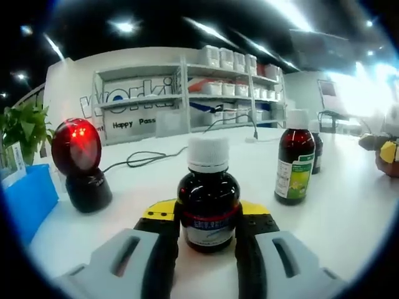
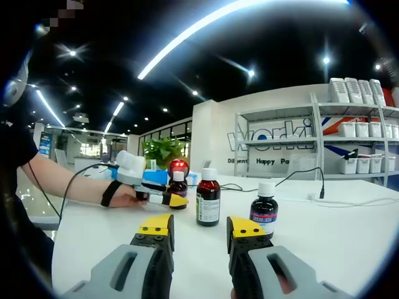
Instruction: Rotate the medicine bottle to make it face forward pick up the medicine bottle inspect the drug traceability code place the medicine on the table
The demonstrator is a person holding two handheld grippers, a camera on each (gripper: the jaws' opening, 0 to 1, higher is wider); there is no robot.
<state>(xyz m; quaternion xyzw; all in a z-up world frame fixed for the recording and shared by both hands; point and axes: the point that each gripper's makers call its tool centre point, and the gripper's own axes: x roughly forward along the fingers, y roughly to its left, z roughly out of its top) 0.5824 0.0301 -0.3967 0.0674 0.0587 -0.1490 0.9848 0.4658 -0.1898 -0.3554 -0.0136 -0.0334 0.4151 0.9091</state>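
Gripping one medicine bottle (image 1: 207, 194), left tongs (image 1: 207, 227) face a scanner (image 1: 79, 163); right tongs (image 2: 200, 232) open.

Left claw (image 1: 207, 233) clamped on a bottle; right claw (image 2: 199, 232) spread, empty.

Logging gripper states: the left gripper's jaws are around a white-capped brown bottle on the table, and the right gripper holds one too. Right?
Not quite. In the right gripper view, the right gripper is open and empty. The left gripper does enclose the brown bottle.
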